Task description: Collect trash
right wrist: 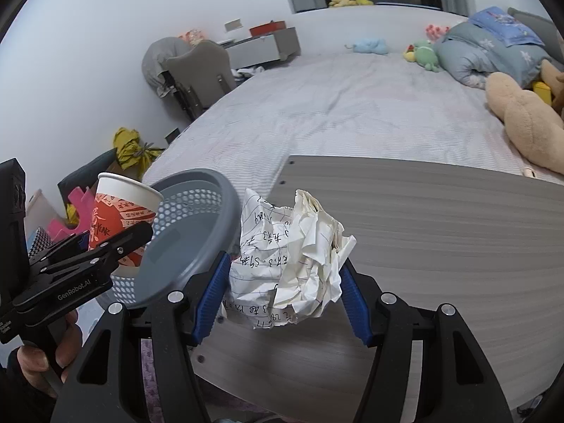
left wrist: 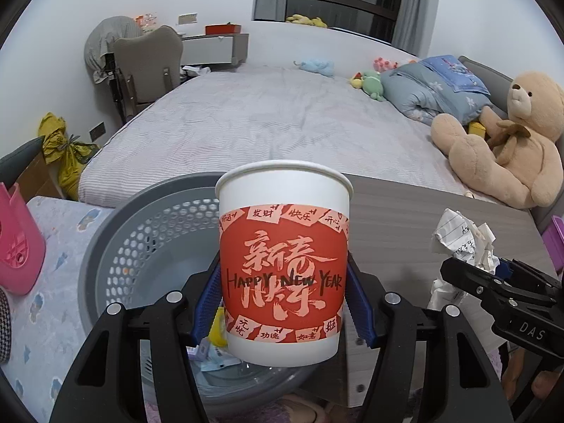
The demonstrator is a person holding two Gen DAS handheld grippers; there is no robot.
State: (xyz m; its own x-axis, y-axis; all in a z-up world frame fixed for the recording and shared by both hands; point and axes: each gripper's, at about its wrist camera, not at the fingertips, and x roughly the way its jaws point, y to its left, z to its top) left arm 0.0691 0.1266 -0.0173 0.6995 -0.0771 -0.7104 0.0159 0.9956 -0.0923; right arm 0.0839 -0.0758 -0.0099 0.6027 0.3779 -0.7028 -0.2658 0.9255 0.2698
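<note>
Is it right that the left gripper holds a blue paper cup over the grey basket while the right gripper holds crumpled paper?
Not quite: the paper cup is red and white, not blue, as the left wrist view shows. The rest holds: the left gripper grips it over the grey basket, and the right gripper holds the crumpled paper.

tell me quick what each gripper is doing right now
left gripper: closed on the red and white paper cup.
right gripper: closed on the crumpled ball of lined white paper.
</note>
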